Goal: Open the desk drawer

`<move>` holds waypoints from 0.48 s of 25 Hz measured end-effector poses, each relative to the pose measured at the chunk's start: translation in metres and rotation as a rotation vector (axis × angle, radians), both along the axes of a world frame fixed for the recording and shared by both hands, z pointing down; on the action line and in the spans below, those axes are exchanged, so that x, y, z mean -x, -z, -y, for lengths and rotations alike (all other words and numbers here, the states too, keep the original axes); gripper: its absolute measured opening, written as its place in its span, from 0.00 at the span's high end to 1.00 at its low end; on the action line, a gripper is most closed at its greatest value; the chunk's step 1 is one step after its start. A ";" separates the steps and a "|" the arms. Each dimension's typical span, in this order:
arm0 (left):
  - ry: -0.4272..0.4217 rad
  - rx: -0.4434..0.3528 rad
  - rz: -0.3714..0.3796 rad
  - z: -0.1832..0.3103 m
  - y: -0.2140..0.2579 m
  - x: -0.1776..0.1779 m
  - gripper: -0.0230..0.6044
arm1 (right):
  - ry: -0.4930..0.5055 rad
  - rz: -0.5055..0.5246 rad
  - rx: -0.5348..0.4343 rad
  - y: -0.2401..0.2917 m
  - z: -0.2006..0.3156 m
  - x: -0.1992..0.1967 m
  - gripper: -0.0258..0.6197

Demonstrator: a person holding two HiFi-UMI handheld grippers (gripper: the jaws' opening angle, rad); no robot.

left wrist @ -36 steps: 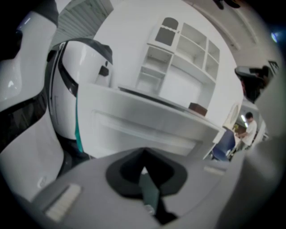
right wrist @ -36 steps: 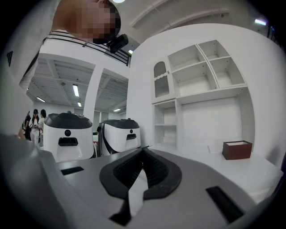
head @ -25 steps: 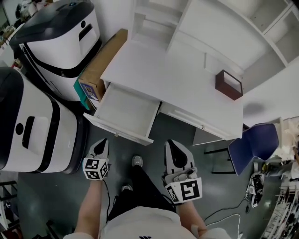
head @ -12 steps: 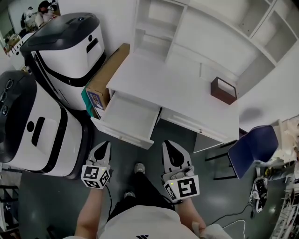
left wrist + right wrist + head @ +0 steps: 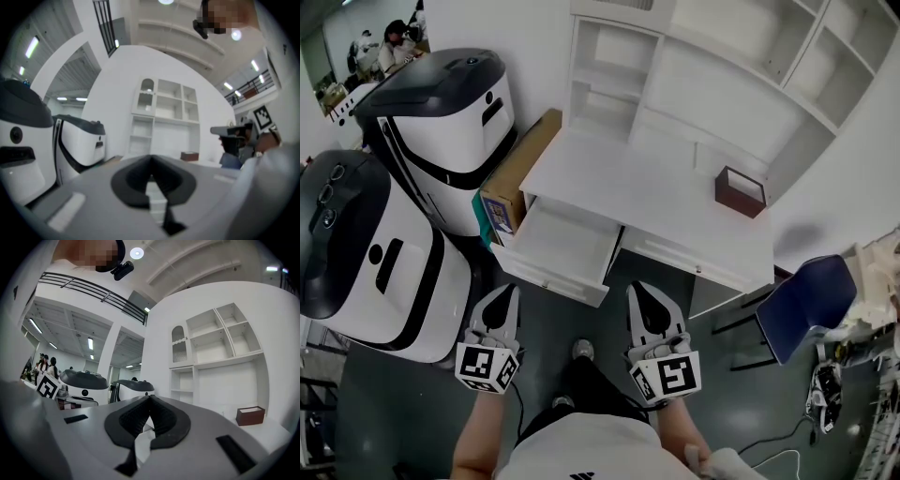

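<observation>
The white desk [image 5: 675, 202] stands against the wall, and its left drawer [image 5: 558, 246] is pulled out and looks empty. The right drawer [image 5: 684, 260] sits pushed in. My left gripper [image 5: 504, 293] hovers over the floor just in front of the open drawer, shut with nothing in it. My right gripper [image 5: 643, 292] is beside it, below the desk's middle, also shut and empty. In the left gripper view the closed jaws point level at the desk's shelf unit [image 5: 164, 119]. In the right gripper view the same shelves [image 5: 213, 362] and a small brown box [image 5: 250, 415] show.
A small brown box [image 5: 741, 191] rests on the desk top at the right. Two large white and black machines [image 5: 441, 136] stand left of the desk, with a cardboard box [image 5: 517, 176] wedged between. A blue chair [image 5: 811, 302] is at the right. My feet [image 5: 579, 351] are on the dark floor.
Both grippers have risen, the left more than the right, and the head view has pulled back from the desk. The drawer stays pulled out.
</observation>
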State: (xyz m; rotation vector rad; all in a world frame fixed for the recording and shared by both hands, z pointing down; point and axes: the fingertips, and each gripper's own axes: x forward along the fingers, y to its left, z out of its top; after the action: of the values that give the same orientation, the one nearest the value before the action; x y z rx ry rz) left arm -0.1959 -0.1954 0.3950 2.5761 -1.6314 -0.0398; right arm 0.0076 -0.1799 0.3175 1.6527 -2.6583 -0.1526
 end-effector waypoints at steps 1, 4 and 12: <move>0.003 -0.013 0.000 -0.004 0.007 0.002 0.96 | 0.000 0.002 -0.006 0.003 -0.003 0.001 0.96; 0.015 -0.048 -0.005 -0.015 0.024 0.007 0.96 | 0.002 0.003 -0.025 0.010 -0.011 0.003 0.96; 0.045 -0.108 -0.009 -0.043 0.054 0.023 0.96 | -0.007 0.006 -0.055 0.024 -0.032 0.010 0.96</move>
State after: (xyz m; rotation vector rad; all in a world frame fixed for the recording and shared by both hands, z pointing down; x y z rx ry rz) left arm -0.2185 -0.1523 0.3407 2.6118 -1.7305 -0.1466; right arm -0.0023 -0.1477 0.2935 1.6798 -2.6766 -0.2233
